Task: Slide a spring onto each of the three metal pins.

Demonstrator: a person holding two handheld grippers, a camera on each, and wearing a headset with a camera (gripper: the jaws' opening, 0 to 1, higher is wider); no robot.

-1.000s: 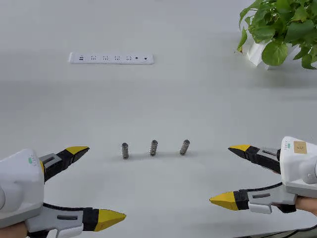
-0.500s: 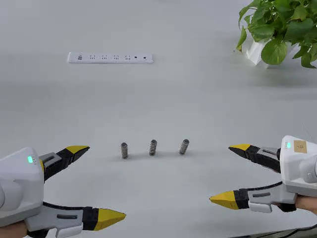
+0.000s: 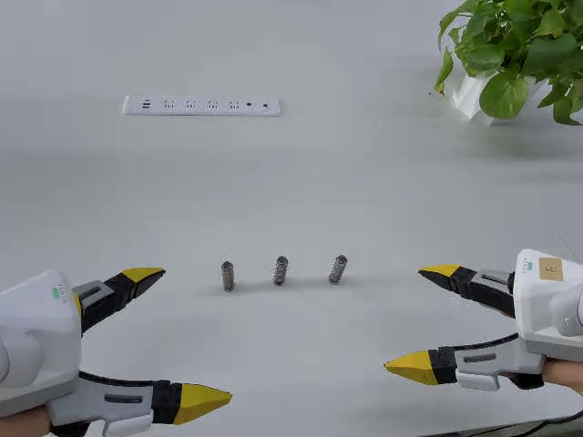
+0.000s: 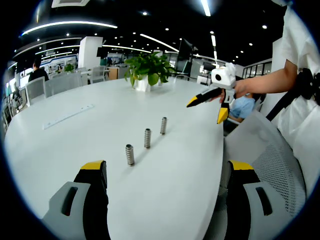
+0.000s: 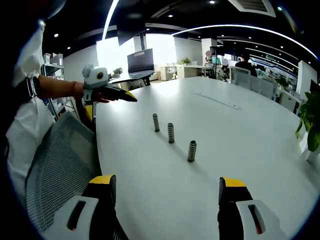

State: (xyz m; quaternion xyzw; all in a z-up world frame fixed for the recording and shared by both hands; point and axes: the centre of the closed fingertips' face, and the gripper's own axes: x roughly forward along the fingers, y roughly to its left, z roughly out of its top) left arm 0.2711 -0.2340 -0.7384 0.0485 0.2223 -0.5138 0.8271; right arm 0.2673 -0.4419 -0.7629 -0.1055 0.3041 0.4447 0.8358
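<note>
The middle spring [image 3: 281,270] stands upright on the white table [image 3: 364,182]. The left-hand spring [image 3: 228,276] is just beside it on one side and the right-hand spring [image 3: 338,269] just beside it on the other, making a short row with none touching. Each seems to sit over one of the pins, though the pins themselves are too small to make out. The left gripper [image 3: 189,333] hangs to the left of the middle spring, on the person's side of it, its yellow-tipped jaws spread wide with nothing between them. The right gripper [image 3: 407,319] hangs to the right of the middle spring, also on the person's side, its jaws likewise wide apart and empty. Both are clear of the row. Well beyond the middle spring and to its left lies a white power strip [image 3: 202,106]. Far beyond it to the right stands a leafy plant [image 3: 515,45] in a white pot [image 3: 469,96].
</note>
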